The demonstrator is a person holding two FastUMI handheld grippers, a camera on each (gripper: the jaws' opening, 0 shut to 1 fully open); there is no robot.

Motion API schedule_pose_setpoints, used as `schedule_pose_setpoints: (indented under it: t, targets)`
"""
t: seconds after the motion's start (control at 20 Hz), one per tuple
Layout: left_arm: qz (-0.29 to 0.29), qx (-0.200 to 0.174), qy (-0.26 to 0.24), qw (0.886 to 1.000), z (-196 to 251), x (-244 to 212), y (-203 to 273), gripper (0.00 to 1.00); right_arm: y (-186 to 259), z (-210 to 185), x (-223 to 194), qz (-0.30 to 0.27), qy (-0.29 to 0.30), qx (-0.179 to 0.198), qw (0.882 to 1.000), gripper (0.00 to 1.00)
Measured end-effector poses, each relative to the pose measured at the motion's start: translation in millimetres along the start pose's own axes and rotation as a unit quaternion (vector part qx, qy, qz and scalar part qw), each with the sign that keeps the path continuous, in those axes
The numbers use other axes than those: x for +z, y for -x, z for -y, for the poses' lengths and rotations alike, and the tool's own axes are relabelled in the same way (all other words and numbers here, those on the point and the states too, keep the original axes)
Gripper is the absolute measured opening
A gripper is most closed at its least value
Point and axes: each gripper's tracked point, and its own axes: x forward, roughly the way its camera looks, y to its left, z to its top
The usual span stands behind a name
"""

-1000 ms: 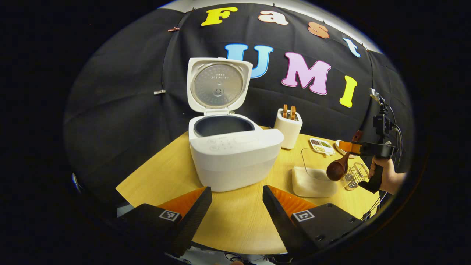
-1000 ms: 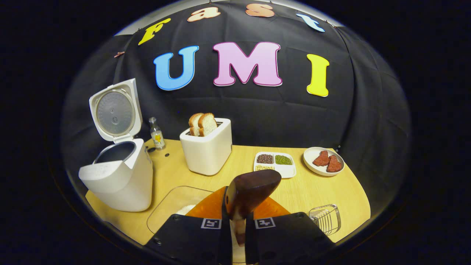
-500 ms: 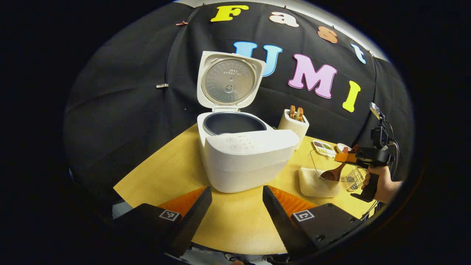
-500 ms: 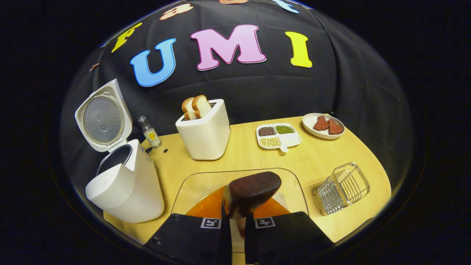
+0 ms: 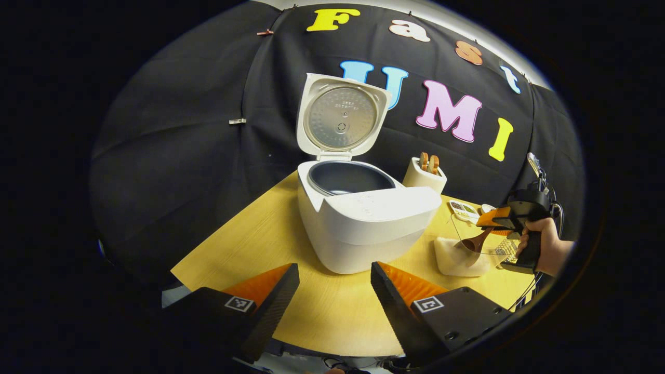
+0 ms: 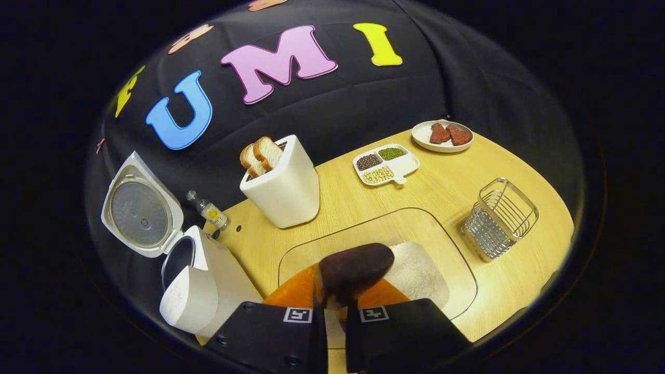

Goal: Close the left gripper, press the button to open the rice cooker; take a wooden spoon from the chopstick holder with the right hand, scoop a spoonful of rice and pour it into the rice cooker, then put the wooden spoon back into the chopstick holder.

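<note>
The white rice cooker (image 5: 363,223) stands with its lid (image 5: 343,122) up and its dark inner pot bare. My left gripper (image 5: 335,291) hovers open in front of it, holding nothing. My right gripper (image 6: 335,311) is shut on the handle of the wooden spoon (image 6: 353,270), whose bowl points down over the rice (image 6: 415,270) in the clear container (image 6: 379,221). In the left gripper view the spoon (image 5: 470,243) dips into that container at the right, below the right gripper (image 5: 506,218), which a hand (image 5: 545,249) holds. The wire chopstick holder (image 6: 500,218) stands to the right of the container.
A white toaster (image 6: 280,182) with bread slices stands behind the container. A small bottle (image 6: 210,210) is beside the cooker (image 6: 197,280). A divided dish of beans (image 6: 385,163) and a plate with red pieces (image 6: 442,135) lie at the back of the wooden table (image 6: 519,270).
My right gripper has tipped downward and lowered the spoon from above the container to the rice. The left gripper has drifted left, so the cooker sits further right in its view.
</note>
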Motion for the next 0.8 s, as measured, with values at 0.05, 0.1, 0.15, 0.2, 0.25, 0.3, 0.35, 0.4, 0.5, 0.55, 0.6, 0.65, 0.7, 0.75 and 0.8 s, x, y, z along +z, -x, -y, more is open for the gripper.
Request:
schedule_pose_setpoints:
  t: [0.05, 0.1, 0.15, 0.2, 0.25, 0.3, 0.35, 0.4, 0.5, 0.55, 0.6, 0.65, 0.7, 0.75, 0.8]
  targets:
    - [-0.001, 0.001, 0.001, 1.0, -3, 0, 1, 0.96, -1, 2, 1, -0.004, -0.017, -0.001, 1.0, 0.14]
    - [-0.001, 0.001, 0.003, 1.0, -4, 0, 1, 0.96, -1, 3, 1, -0.008, -0.036, -0.002, 0.999, 0.18]
    - [0.0, 0.0, 0.004, 1.0, -5, 2, 1, 0.96, 1, 4, 1, -0.012, -0.057, -0.001, 0.998, 0.18]
    - [0.001, -0.001, 0.006, 1.0, -6, 2, 1, 0.96, 1, 7, 0, -0.017, -0.077, 0.0, 0.997, 0.18]
    - [0.002, -0.002, 0.007, 1.0, -6, 3, 1, 0.96, 1, 9, 1, -0.02, -0.097, 0.002, 0.995, 0.18]
    - [0.002, -0.003, 0.008, 1.0, -5, 4, 0, 0.96, 1, 12, 1, -0.027, -0.119, 0.003, 0.992, 0.18]
    - [0.002, -0.005, 0.01, 1.0, -4, 4, -1, 0.96, 3, 16, -1, -0.033, -0.144, 0.004, 0.989, 0.18]
    - [0.001, -0.007, 0.014, 1.0, -3, 3, -3, 0.96, 4, 20, -1, -0.04, -0.173, 0.003, 0.984, 0.18]
    - [0.002, -0.009, 0.026, 1.0, 1, 4, -2, 0.96, 5, 26, 1, -0.049, -0.226, 0.009, 0.973, 0.18]
    - [0.004, -0.008, 0.029, 1.0, 3, 5, -2, 0.96, 8, 29, 4, -0.052, -0.247, 0.011, 0.968, 0.18]
    - [0.006, -0.008, 0.03, 0.999, 5, 6, -1, 0.96, 9, 32, 6, -0.053, -0.264, 0.013, 0.963, 0.18]
    - [0.009, -0.007, 0.03, 0.999, 7, 7, 0, 0.96, 10, 36, 9, -0.053, -0.273, 0.013, 0.96, 0.18]
    - [0.01, -0.005, 0.029, 1.0, 8, 7, 2, 0.96, 9, 40, 12, -0.054, -0.278, 0.013, 0.959, 0.18]
    - [0.008, -0.004, 0.027, 1.0, 9, 7, 3, 0.96, 12, 45, 16, -0.051, -0.282, 0.01, 0.958, 0.18]
    - [0.007, -0.003, 0.027, 1.0, 12, 5, 5, 0.96, 13, 49, 23, -0.045, -0.29, 0.008, 0.956, 0.18]
